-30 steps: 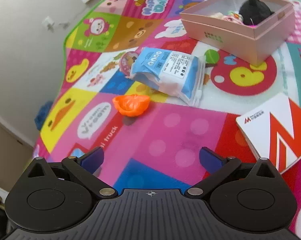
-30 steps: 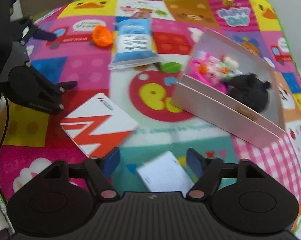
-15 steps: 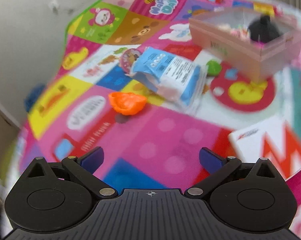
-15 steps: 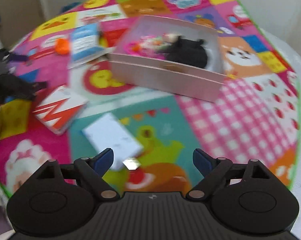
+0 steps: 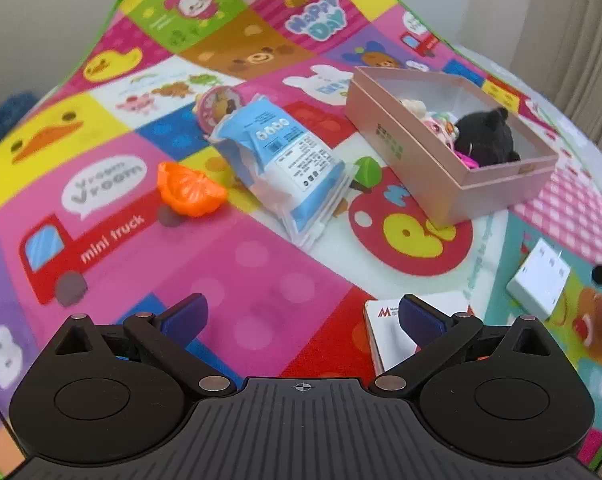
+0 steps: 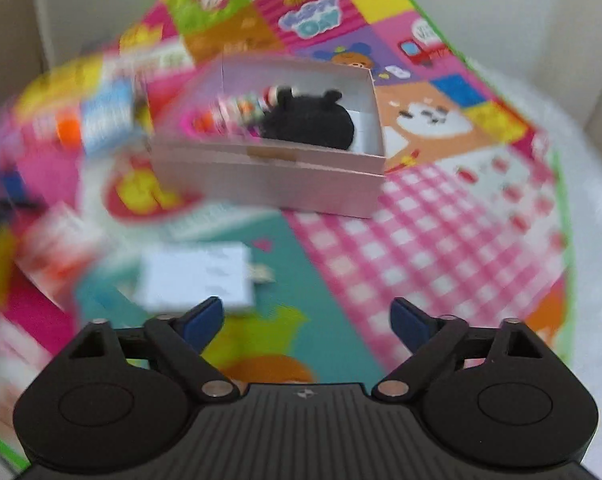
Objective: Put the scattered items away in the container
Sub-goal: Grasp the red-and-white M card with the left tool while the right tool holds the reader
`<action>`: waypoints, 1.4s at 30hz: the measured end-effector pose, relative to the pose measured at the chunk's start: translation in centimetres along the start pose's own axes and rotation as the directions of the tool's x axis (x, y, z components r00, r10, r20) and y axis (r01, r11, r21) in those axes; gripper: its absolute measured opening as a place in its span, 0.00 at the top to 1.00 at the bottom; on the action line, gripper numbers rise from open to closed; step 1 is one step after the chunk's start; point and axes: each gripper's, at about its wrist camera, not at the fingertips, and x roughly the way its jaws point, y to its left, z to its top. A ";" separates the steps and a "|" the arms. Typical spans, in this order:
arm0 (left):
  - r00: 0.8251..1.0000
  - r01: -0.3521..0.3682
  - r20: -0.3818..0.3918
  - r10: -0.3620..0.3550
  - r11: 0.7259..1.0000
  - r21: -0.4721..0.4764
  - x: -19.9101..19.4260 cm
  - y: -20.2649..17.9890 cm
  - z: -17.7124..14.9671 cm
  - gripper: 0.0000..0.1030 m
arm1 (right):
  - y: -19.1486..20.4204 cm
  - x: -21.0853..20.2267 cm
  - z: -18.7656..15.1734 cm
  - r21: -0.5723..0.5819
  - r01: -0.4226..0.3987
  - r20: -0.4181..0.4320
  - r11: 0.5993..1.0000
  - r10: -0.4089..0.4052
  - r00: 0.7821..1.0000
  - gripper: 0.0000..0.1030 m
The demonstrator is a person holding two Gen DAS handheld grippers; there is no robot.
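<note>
While both tools are held above the patterned play mat (image 5: 261, 264), the left gripper (image 5: 303, 320) is seen with its blue-padded fingers spread wide and nothing between them, and the right gripper (image 6: 307, 320) is likewise spread and empty. A pink cardboard box (image 5: 417, 160) is set on the mat to the right of centre in the left wrist view, and a black plush toy (image 5: 487, 140) and some small pastel toys (image 5: 437, 126) are already lodged inside it. Outside the box, a blue-and-white packet (image 5: 291, 160) is laid just beside its near corner, with an orange plastic piece (image 5: 189, 190) close by on the packet's left. A red-and-white booklet (image 5: 389, 336) is partly hidden behind the left gripper's right finger, and a white charger (image 5: 539, 276) is found further right. From the right wrist view, much blurred, the charger (image 6: 197, 276) is shown just ahead of the left finger, well apart from the box (image 6: 269, 176).
</note>
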 end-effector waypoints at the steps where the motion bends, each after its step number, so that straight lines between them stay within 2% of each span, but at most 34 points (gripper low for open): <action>1: 1.000 0.002 0.000 -0.002 1.000 -0.014 -0.1 0.2 0.0 0.00 | 0.4 0.1 0.2 0.018 -0.049 0.009 0.999 0.049 0.999 0.01; 3: 1.000 -0.003 0.005 0.003 1.000 -0.028 -0.3 0.6 0.1 0.00 | 1.7 0.9 0.6 -0.005 -0.099 0.018 0.995 0.100 0.995 0.00; 7: 1.000 0.007 0.014 -0.006 0.999 -0.044 -0.4 0.8 0.2 0.00 | 4.1 3.6 1.4 -0.054 -0.083 -0.008 0.995 0.082 0.997 0.00; 12: 0.999 0.031 0.027 -0.031 0.999 0.009 -0.3 0.0 0.1 0.00 | 5.5 6.3 1.6 -0.086 -0.069 -0.072 0.994 0.063 0.995 0.00; 14: 0.998 0.059 0.031 -0.060 0.997 0.043 -0.4 -0.6 -0.2 0.00 | 6.0 6.8 1.3 -0.132 -0.051 -0.098 0.990 0.038 0.994 0.12; 15: 0.997 0.077 0.024 -0.079 0.995 0.059 -0.4 -1.0 -0.4 0.00 | 6.4 6.7 1.1 -0.156 -0.041 -0.102 0.987 0.025 0.995 0.12; 17: 0.993 0.114 -0.004 -0.114 0.987 0.111 -0.5 -2.4 -1.0 0.00 | 6.4 5.7 0.6 -0.170 -0.026 -0.079 0.985 0.013 0.997 0.12; 20: 0.995 0.102 -0.024 -0.099 0.979 0.174 -0.7 -5.4 -2.0 0.00 | 5.4 3.4 0.1 -0.138 -0.011 -0.034 0.990 0.007 0.999 0.12; 23: 0.997 0.067 -0.047 -0.061 0.987 0.146 -0.2 -7.5 -2.1 0.00 | 4.2 0.4 -0.7 -0.123 0.007 0.023 0.992 -0.004 1.000 0.12; 25: 0.998 0.011 -0.068 -0.003 0.992 0.123 0.6 -8.5 -1.9 0.00 | 3.7 -1.7 -1.3 -0.132 0.013 0.059 0.991 -0.005 0.998 0.12; 28: 0.994 -0.076 -0.064 0.089 0.980 0.184 1.9 -9.8 -2.0 0.00 | 3.1 -4.2 -2.2 -0.135 0.018 0.100 0.991 -0.004 0.995 0.12; 30: 0.992 -0.099 -0.061 0.115 0.971 0.216 2.1 -10.2 -2.3 0.00 | 2.9 -5.4 -2.8 -0.135 0.032 0.126 0.990 -0.015 0.992 0.12; 31: 0.991 -0.103 -0.059 0.119 0.971 0.217 2.0 -10.2 -2.4 0.01 | 2.7 -5.8 -3.1 -0.133 0.039 0.138 0.990 -0.020 0.990 0.12; 33: 0.992 -0.090 -0.066 0.106 0.974 0.207 1.7 -10.0 -2.5 0.16 | 2.4 -6.6 -3.6 -0.118 0.047 0.157 0.992 -0.029 0.987 0.12; 37: 0.991 -0.101 -0.058 0.117 0.969 0.228 0.3 -10.1 -3.1 0.16 | 2.2 -7.9 -4.1 -0.091 0.052 0.173 0.994 -0.035 0.984 0.12; 42: 0.998 -0.058 -0.023 0.064 0.975 0.213 -3.1 -9.8 -3.9 0.17 | 3.3 -9.6 -4.1 -0.130 0.096 0.195 0.987 -0.069 0.978 0.12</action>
